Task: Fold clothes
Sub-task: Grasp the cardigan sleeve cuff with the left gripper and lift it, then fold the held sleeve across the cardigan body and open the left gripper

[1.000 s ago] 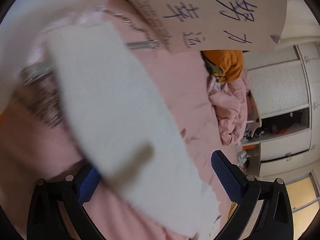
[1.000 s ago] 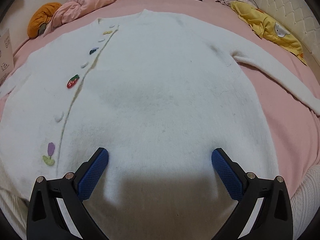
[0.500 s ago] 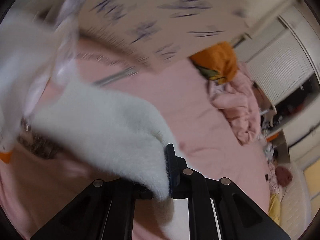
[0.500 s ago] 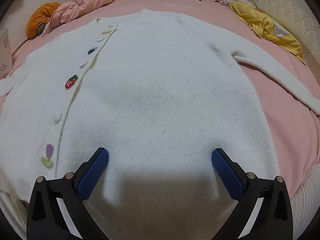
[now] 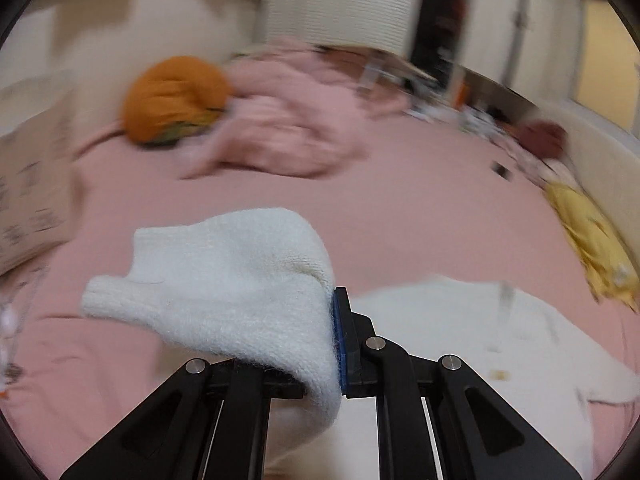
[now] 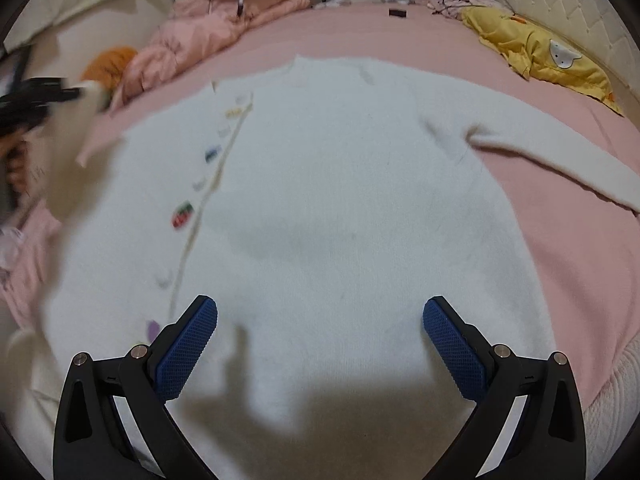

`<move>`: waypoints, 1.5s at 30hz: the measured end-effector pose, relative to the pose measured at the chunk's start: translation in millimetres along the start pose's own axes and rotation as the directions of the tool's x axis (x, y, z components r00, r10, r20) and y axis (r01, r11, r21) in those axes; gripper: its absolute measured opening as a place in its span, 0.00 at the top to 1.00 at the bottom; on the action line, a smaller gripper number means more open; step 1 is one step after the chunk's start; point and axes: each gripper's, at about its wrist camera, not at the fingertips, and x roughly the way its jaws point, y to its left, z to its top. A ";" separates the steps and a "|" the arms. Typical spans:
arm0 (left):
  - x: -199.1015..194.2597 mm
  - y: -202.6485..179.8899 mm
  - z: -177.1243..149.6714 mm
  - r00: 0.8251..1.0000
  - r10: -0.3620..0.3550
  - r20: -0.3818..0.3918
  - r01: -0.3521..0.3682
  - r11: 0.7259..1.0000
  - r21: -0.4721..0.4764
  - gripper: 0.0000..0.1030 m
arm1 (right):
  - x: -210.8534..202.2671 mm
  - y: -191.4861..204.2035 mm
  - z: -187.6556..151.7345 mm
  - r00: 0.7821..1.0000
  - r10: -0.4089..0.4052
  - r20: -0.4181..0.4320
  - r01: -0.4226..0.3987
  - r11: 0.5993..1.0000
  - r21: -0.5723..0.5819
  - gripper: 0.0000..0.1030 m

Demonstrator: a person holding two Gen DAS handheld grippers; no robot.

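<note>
Currently the left tongs (image 5: 334, 344) are clamped on the cuff of a white sleeve (image 5: 224, 280), lifted above the pink bed (image 5: 420, 216). The white cardigan (image 6: 340, 208) lies flat there, under the right tongs (image 6: 320, 344), which are spread apart and empty. The fast, blurred swing could perhaps drag the body askew or slip the thick knit free.

We see our left gripper (image 5: 334, 344) as matte black linkage arms joined by round silver screws, with a thin blue pad edge between them. Our right gripper (image 6: 320, 344) has the same black arms and silver screws, its fingers (image 6: 186, 350) faced with blue, finely dimpled pads.
</note>
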 end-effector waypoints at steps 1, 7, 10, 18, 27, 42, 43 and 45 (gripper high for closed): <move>3.9 -24.1 -3.1 1.000 -0.020 -0.002 0.020 1.000 0.019 0.89 | -4.2 -1.9 1.7 1.000 0.014 0.016 -0.014 1.000 0.011 0.00; 29.2 -177.2 -37.7 0.999 -0.022 -0.030 0.030 0.954 0.299 0.89 | -37.4 -32.6 15.7 0.984 0.108 0.142 -0.126 0.984 0.127 0.00; 51.9 -240.7 -79.0 0.994 0.034 -0.102 0.020 0.874 0.485 0.89 | -46.4 -50.7 19.1 0.973 0.142 0.180 -0.176 0.966 0.187 0.00; 67.9 -335.5 -184.9 0.983 0.153 -0.102 -0.017 0.631 0.775 0.89 | -57.1 -101.8 24.1 0.951 0.190 0.245 -0.271 0.893 0.358 0.00; 75.4 -383.2 -253.0 0.919 0.289 0.269 -0.249 -0.104 0.963 0.67 | -60.6 -111.4 30.0 0.938 0.206 0.279 -0.310 0.859 0.408 0.00; 49.5 -218.6 -154.1 0.928 -0.054 -0.368 0.224 0.872 0.436 0.14 | -43.1 -82.7 39.8 0.981 0.110 0.161 -0.146 0.962 0.231 0.00; 49.0 -200.8 -150.6 0.922 -0.090 -0.377 0.235 0.904 0.358 0.14 | -37.8 -75.8 51.8 0.981 0.111 0.158 -0.141 0.971 0.195 0.00; 48.1 -165.1 -143.7 0.908 -0.163 -0.386 0.253 0.948 0.194 0.14 | -27.1 -61.7 77.1 0.982 0.110 0.154 -0.130 0.984 0.123 0.00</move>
